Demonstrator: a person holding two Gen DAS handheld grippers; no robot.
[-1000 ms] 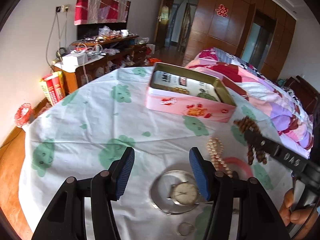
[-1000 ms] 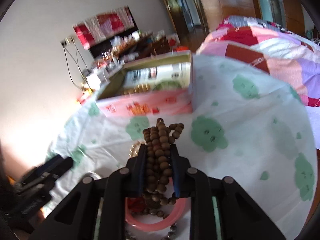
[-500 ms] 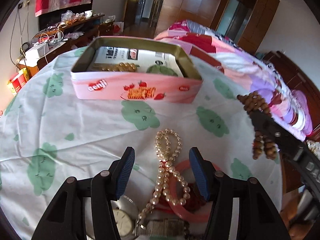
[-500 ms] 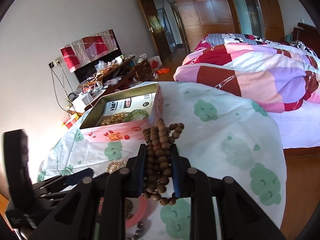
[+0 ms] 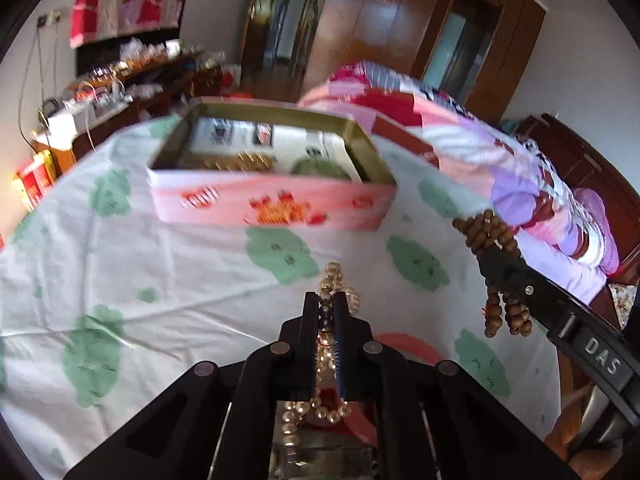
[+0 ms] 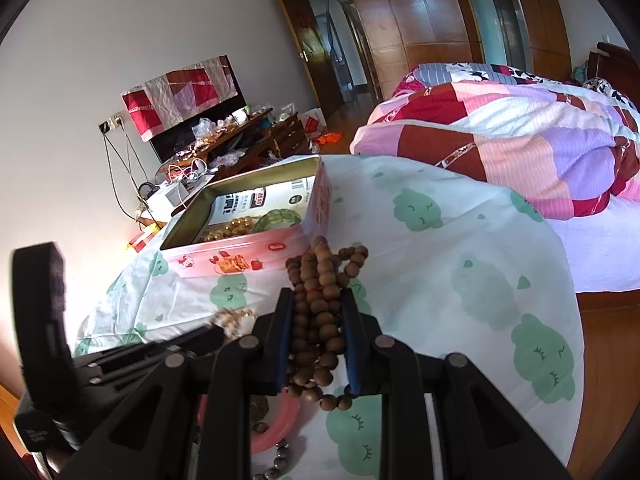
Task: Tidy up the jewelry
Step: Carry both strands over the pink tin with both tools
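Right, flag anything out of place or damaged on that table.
Nothing looks damaged or spilled. The loose pieces are just unsorted: a pink ring-shaped bangle and dark beads lie on the cloth outside the open pink tin box. The left gripper clamps the cream pearl strand, and the right gripper the brown wooden bead string.

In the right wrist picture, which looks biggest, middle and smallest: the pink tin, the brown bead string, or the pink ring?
1. Pink rectangular tin box
2. Brown wooden bead string, though it looks bigger from nearness
3. Pink round bangle, partly hidden
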